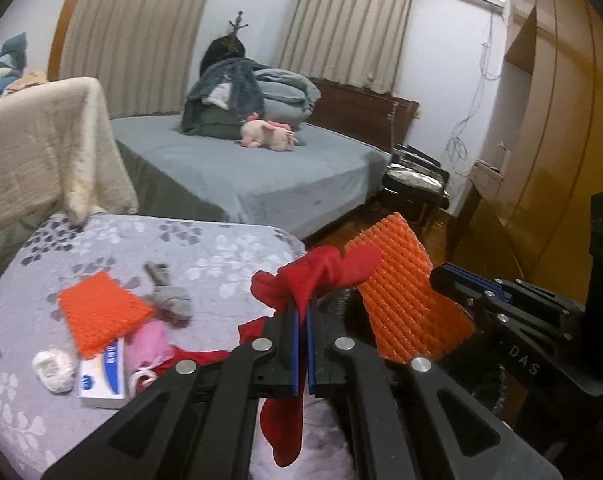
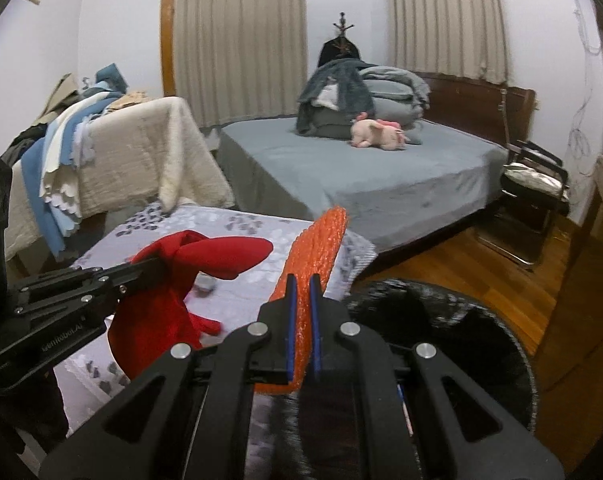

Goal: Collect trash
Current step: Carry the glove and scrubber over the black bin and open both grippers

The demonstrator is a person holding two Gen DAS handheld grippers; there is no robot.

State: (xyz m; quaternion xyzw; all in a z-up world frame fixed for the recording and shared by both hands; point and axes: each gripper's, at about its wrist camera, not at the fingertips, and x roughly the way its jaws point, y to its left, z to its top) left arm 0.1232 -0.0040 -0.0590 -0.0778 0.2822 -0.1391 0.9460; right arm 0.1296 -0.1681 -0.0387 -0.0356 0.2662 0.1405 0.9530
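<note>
A low surface covered in grey floral cloth [image 1: 229, 248] is carrying the clutter: an orange foam net [image 1: 101, 316] is lying partly over a white and blue box [image 1: 103, 380], with a pink bag [image 1: 151, 344] just beside it. A white ball of paper [image 1: 53, 370] is sitting near the box, and a grey crumpled scrap [image 1: 169, 296] is resting just past the net.

Limp red cloth [image 1: 321, 276], orange foam net [image 1: 401, 296], perhaps trash

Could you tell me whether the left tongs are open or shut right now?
Shut: the left tongs pinch the red cloth, which hangs crumpled between the blue pads.
</note>
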